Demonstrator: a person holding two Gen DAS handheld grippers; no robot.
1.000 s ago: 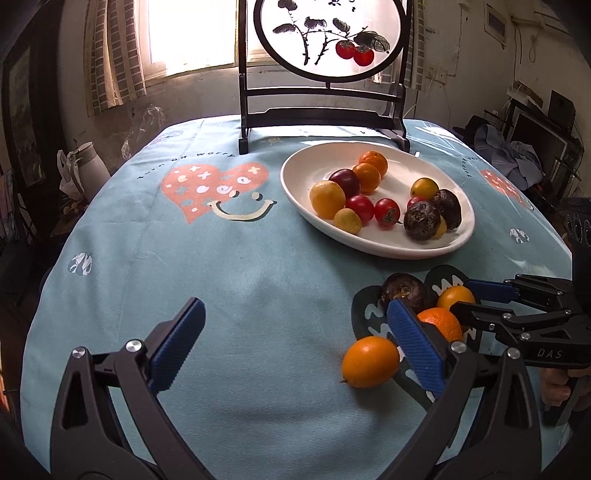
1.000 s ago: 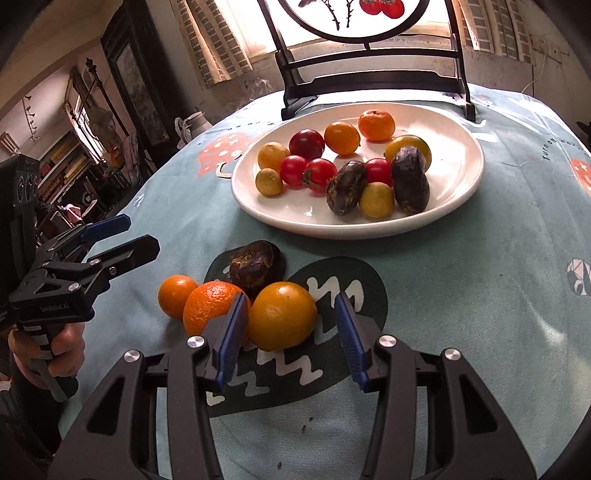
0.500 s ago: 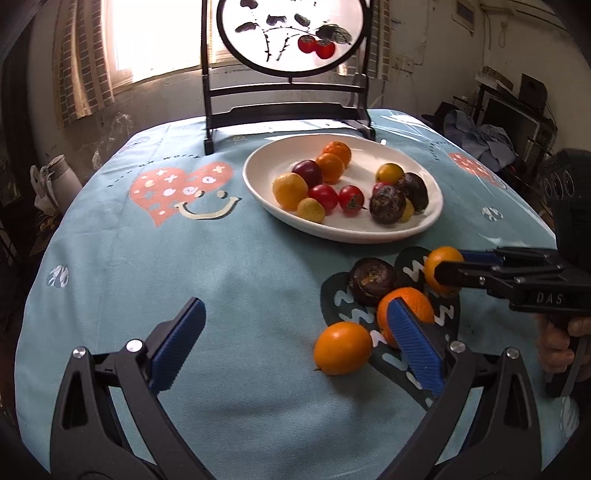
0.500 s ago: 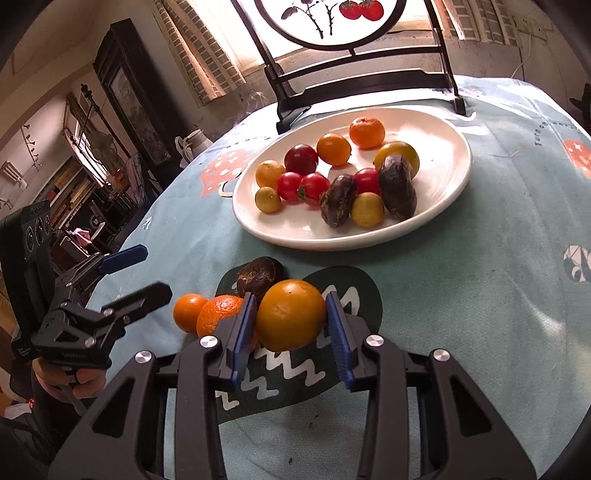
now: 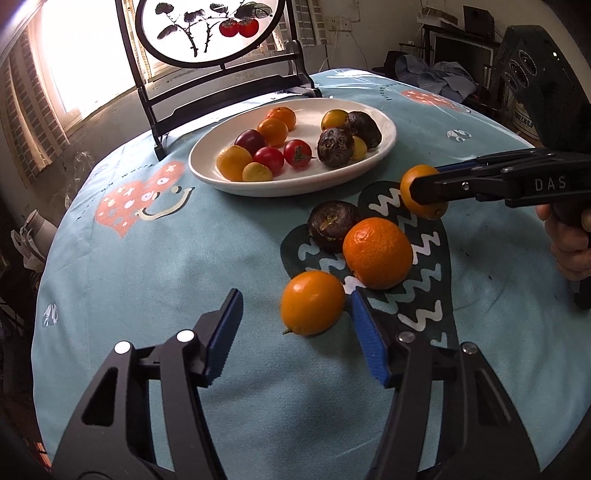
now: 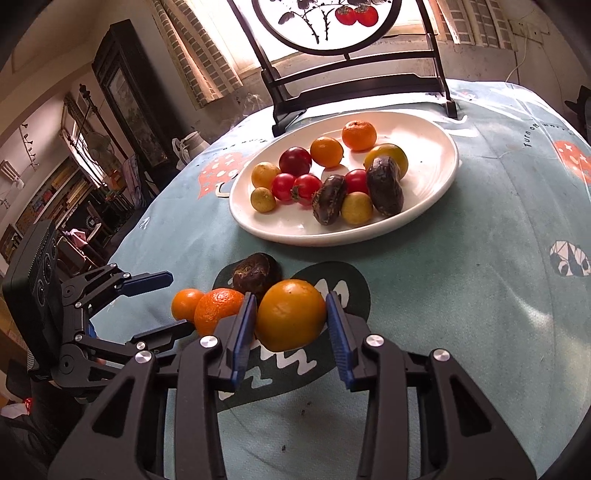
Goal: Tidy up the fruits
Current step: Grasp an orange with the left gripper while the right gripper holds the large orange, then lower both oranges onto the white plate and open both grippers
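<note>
My right gripper (image 6: 291, 319) is shut on a yellow-orange fruit (image 6: 290, 314) and holds it just above the cloth; it shows from the side in the left wrist view (image 5: 421, 192). My left gripper (image 5: 295, 334) is open, its fingers on either side of a small orange fruit (image 5: 312, 302) on the table. A rough mandarin (image 5: 377, 253) and a dark wrinkled passion fruit (image 5: 333, 226) lie just beyond. The white plate (image 5: 384, 138) holds several fruits: oranges, tomatoes, dark passion fruits.
A black wooden stand with a round painted screen (image 5: 207, 29) rises behind the plate. The round table has a teal printed cloth (image 5: 147, 258). Furniture and clutter ring the table edges.
My right gripper shut on the yellow-orange fruit and lifted it slightly. My left gripper moved forward and narrowed around the small orange fruit.
</note>
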